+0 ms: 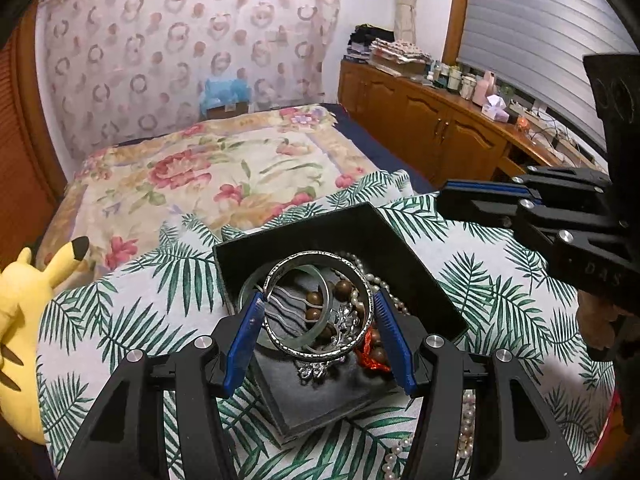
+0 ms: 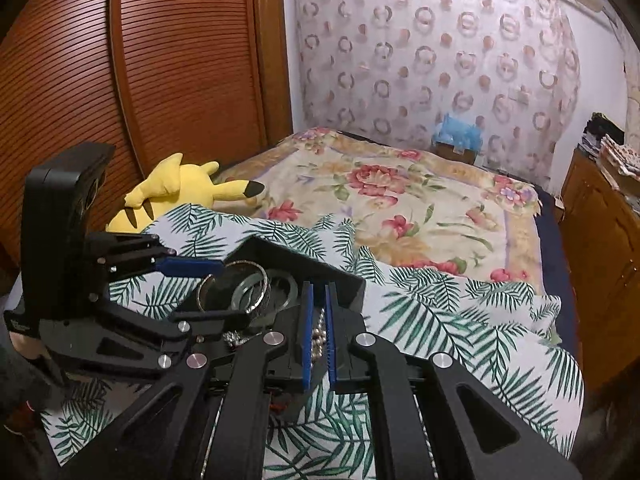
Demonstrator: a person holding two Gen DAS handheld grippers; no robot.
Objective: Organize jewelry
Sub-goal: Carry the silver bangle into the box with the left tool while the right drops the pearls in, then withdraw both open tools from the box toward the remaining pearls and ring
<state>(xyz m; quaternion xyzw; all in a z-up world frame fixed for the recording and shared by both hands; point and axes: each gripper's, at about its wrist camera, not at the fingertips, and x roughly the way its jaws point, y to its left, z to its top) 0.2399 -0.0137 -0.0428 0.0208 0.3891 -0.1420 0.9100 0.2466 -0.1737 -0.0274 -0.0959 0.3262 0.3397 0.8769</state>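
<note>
A black jewelry box (image 1: 384, 240) sits on a palm-leaf cloth (image 1: 140, 312). It holds a jade bangle (image 1: 322, 280), brown wooden beads (image 1: 344, 290) and a pearl necklace (image 1: 384, 284). My left gripper (image 1: 318, 304) is shut on a silver bangle (image 1: 316, 356) and holds it upright over the box. In the right wrist view the silver bangle (image 2: 260, 292) stands in the left gripper (image 2: 208, 292). My right gripper (image 2: 319, 300) has its jaws nearly closed over the pearl strand (image 2: 319, 334) at the box's (image 2: 288, 256) near side; whether it grips the strand is unclear.
A yellow plush toy (image 1: 24, 312) lies at the left on the bed; it also shows in the right wrist view (image 2: 176, 188). A floral blanket (image 1: 224, 168) covers the bed behind. Wooden cabinets (image 1: 432, 120) with clutter run along the right. Pearls (image 1: 466, 420) trail outside the box.
</note>
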